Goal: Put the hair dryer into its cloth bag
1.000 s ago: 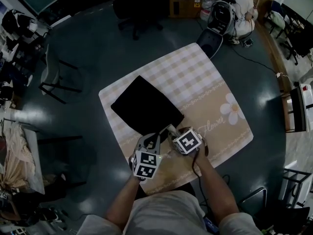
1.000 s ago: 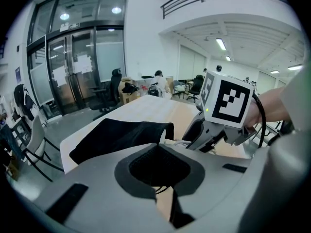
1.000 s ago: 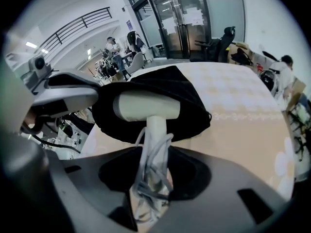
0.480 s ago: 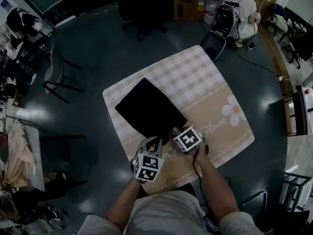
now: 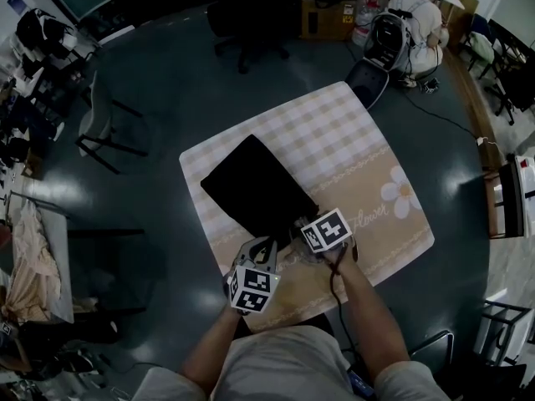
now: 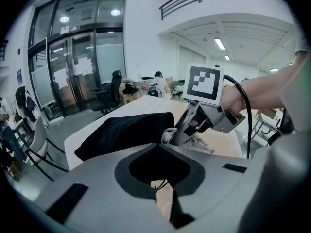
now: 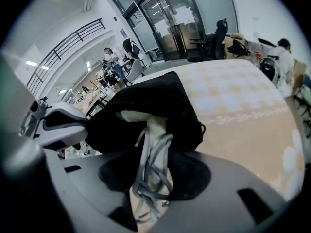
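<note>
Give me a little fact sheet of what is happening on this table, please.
place: table under a checked cloth
bag: black, lying on the table, mouth toward the person
dryer: white, head inside the bag, handle sticking out
cord: wound round the handle
right gripper: closed on the dryer's handle
left gripper: shut at the bag's mouth; unclear whether it pinches cloth
stage: dryer partly in

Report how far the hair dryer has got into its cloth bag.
Done: the head of the hair dryer sits inside the mouth of the black cloth bag. In hand: the right claw grips the dryer's pale handle, wound with its cord, which sticks out of the bag. The left claw is shut, apparently pinching the bag's edge. Left: push handle and cord fully in, then let go.
</note>
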A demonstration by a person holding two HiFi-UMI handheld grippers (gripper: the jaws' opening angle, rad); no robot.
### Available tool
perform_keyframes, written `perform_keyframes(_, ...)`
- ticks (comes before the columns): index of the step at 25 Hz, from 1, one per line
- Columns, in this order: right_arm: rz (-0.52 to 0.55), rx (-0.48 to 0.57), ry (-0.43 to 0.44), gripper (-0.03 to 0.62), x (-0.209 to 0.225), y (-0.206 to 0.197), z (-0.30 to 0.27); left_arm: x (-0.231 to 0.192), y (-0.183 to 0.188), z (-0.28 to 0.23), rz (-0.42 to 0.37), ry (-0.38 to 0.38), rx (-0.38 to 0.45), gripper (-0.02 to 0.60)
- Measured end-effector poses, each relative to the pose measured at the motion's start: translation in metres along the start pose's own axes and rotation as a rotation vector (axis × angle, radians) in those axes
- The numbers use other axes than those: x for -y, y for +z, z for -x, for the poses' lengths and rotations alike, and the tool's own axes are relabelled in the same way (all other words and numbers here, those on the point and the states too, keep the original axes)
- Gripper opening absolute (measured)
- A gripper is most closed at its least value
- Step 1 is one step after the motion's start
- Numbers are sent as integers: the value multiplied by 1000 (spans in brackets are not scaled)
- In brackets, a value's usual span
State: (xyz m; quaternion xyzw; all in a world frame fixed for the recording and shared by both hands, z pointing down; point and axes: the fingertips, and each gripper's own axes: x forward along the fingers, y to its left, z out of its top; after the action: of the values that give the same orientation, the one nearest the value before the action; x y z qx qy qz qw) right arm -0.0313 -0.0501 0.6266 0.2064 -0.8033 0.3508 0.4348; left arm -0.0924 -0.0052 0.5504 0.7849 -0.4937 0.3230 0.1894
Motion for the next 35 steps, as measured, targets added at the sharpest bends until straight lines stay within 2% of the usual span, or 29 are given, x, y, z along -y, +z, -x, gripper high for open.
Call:
perform_keyframes(10,-70,18,29,176,1,4,-10,0,1,4,-2,0,6,15)
perform_keyframes(22,-225,55,126,175,7,5,-12,-3,-6,8,-24,-12,-1,14)
perform_keyframes(35,-239,61,91,175,8,10,-23,7,-2,7,-47,-35,-1,15)
